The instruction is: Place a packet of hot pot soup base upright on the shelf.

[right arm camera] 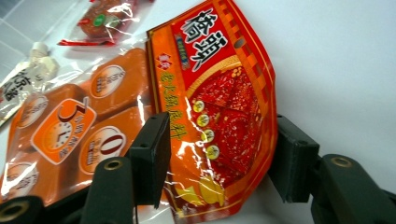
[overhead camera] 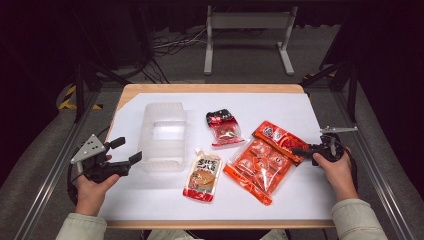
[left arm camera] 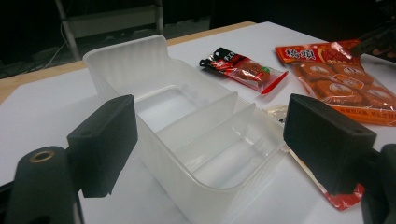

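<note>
My right gripper point(overhead camera: 300, 151) point(right arm camera: 222, 130) sits at the right end of a large orange packet point(overhead camera: 260, 165) point(right arm camera: 215, 93) of wrapped cubes. Its jaws stand either side of the packet's printed red header and I see no squeeze on the foil. At the table's left edge my left gripper point(overhead camera: 129, 150) point(left arm camera: 210, 112) is open with nothing between its jaws, and it points at a clear plastic box point(overhead camera: 162, 137) point(left arm camera: 126, 60) with inner dividers. The orange packet point(left arm camera: 336, 79) lies beyond that box.
A small red snack packet point(overhead camera: 224, 127) point(left arm camera: 243, 67) point(right arm camera: 100, 21) lies behind the middle. A spouted sauce pouch point(overhead camera: 204, 176) point(right arm camera: 23, 84) lies between box and orange packet. A white sheet point(overhead camera: 300, 200) covers the wooden table. Metal rails run along both sides.
</note>
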Demonstrator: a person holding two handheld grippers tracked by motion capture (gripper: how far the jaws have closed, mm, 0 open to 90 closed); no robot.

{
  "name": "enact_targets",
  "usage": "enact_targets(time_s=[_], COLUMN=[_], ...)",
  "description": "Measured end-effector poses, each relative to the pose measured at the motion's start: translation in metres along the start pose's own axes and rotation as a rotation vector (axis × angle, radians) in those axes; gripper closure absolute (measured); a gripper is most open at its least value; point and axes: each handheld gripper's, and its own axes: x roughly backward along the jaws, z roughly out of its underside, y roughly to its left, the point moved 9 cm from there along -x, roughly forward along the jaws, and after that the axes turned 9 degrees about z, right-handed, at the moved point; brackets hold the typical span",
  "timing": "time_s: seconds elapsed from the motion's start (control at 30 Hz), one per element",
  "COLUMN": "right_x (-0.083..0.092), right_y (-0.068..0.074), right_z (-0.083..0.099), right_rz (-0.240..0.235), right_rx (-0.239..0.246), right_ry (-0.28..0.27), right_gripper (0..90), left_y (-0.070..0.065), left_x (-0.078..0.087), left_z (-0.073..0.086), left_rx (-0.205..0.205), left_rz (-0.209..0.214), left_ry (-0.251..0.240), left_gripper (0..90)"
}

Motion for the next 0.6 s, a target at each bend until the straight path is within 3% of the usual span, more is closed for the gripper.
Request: enact_targets(time_s=[0.07,0.23,0.4,0.53,0.6], right_x=[0.003,0.002,0.0,-0.006,-0.009], right_y=[0.007,0.016,0.017,0.02,0.021], right_z=[-0.003,-0.005,-0.005,-0.005,-0.005], right_rz=[-0.036,-0.02,-0.038,-0.032,-0.021], right_rx=[0.002,0.052,0.041,0.069,0.089], right_ry=[-0.019,-0.021,-0.025,-0.031,-0.032], right_gripper=[50.5,50.8,50.1,49.1,49.6], left_y=[0.0,0.0,-0.002,-0.003,-0.005], left_x=[-0.001,-0.002,-0.005,-0.008,-0.011], left_z=[0.0,0.0,0.0,-0.001,-0.003], left_rx=[0.004,-0.001,0.004,0.016,-0.006], left_rz=[-0.002,0.0,0.01,0.024,0.023], left_ry=[-0.001,0.006,0.008,0.002,0.01], left_gripper=[18.3,18.3,18.9,19.8,20.3])
